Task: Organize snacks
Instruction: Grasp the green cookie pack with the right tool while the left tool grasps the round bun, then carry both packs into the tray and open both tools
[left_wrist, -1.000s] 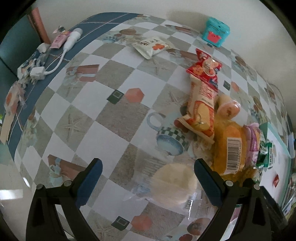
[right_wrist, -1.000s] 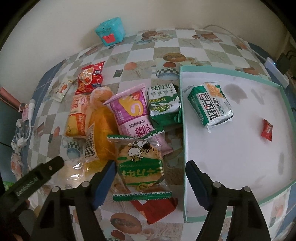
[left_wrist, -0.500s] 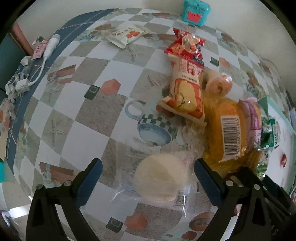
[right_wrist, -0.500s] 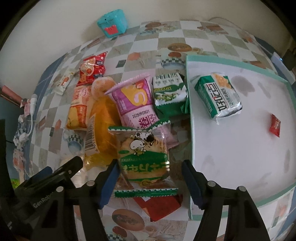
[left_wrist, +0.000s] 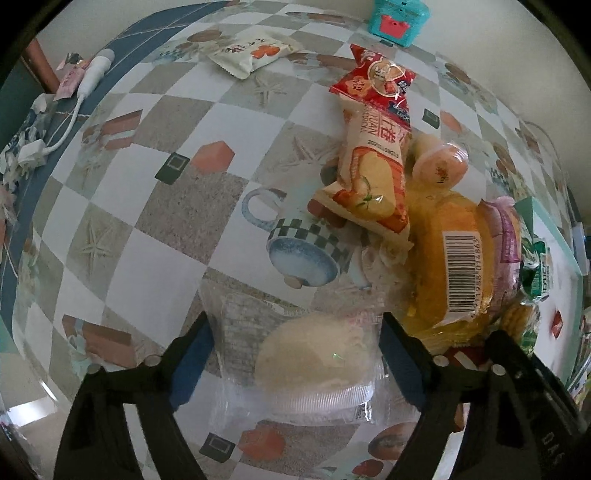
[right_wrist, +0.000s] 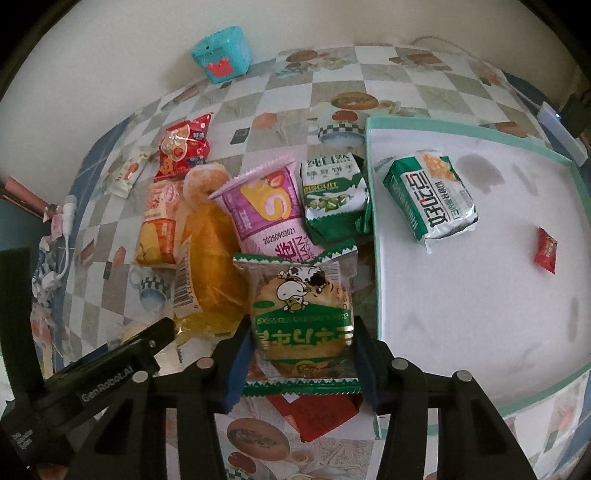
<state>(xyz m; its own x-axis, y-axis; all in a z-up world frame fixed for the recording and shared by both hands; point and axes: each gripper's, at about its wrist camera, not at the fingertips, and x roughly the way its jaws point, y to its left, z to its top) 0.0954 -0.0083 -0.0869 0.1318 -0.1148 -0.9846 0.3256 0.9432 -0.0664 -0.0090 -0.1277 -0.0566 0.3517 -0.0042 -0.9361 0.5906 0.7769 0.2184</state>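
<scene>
Along the counter's (left_wrist: 173, 206) left edge lie a white cable with a plug (left_wrist: 79, 103) and some crumpled paper scraps, on a glossy cloth printed with grey and white checks, starfish and cups. Toward the far edge sits one flat cream sachet (left_wrist: 255, 53), and by the wall a teal plastic box (right_wrist: 221, 59) with a red crab face. The left tool (left_wrist: 295, 350) has its blue-padded jaws apart, one on each side of a clear crinkly packet holding a round pale cake (left_wrist: 314, 360) in a ribbed white tray; the jaws are just beside the wrapper, and contact cannot be told. Right of it the snacks pile together: one red foil pack (right_wrist: 184, 146), one long orange-and-cream bread bag (left_wrist: 373, 177), one round glazed bun (left_wrist: 439, 168), one yellow translucent bag with a barcode label (left_wrist: 458, 266), one pink and purple pouch (right_wrist: 269, 210) and one green-and-white biscuit pack (right_wrist: 334, 194). The right tool (right_wrist: 301, 349) is closed against both sides of a green cow-printed cookie packet (right_wrist: 301, 314) with zigzag ends, which lies over a red wrapper (right_wrist: 317, 417). At the right edge a flat white tray with a mint rim (right_wrist: 375, 236) carries two things: a second green-and-white pack (right_wrist: 430, 194) and a small red candy (right_wrist: 546, 249).
</scene>
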